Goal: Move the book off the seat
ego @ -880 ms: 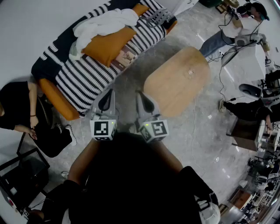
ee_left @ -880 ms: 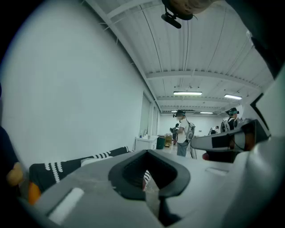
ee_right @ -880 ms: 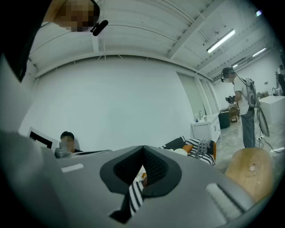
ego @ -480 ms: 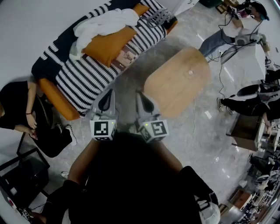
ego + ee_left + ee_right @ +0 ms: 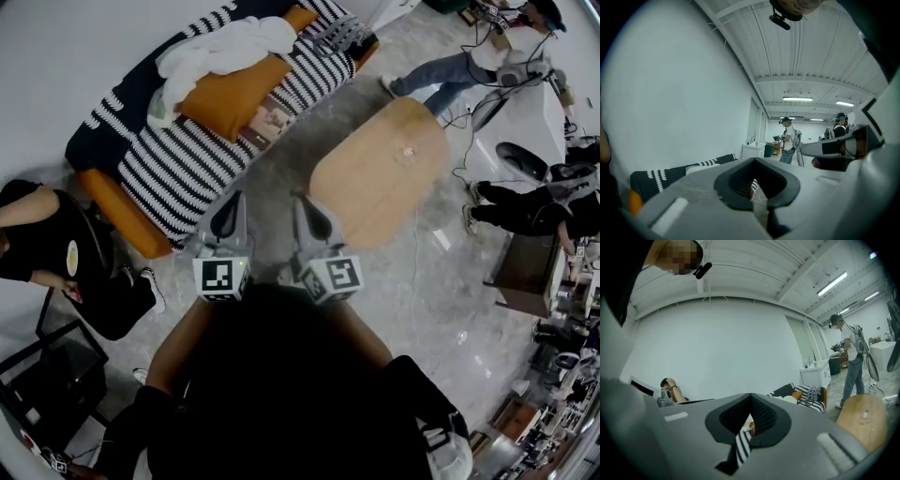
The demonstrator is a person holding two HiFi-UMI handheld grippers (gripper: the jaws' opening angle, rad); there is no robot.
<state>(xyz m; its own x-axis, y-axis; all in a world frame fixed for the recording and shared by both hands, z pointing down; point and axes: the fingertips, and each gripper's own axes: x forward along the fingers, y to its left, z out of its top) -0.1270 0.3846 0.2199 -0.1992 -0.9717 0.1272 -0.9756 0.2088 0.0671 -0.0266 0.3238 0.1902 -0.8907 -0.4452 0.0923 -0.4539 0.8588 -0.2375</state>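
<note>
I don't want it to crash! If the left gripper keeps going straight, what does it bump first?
Probably the striped sofa cover. The left gripper points at its near edge and nothing shows between them, though depth is unclear.

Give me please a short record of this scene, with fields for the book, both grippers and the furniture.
book: lies at the front edge of the sofa seat, next to the orange cushion
left gripper: shut, empty, well short of the book
right gripper: shut, empty, beside the left one
sofa cover: striped throw, white blanket on top
table: oval, wooden, right of the sofa
task state: book not yet touched
</note>
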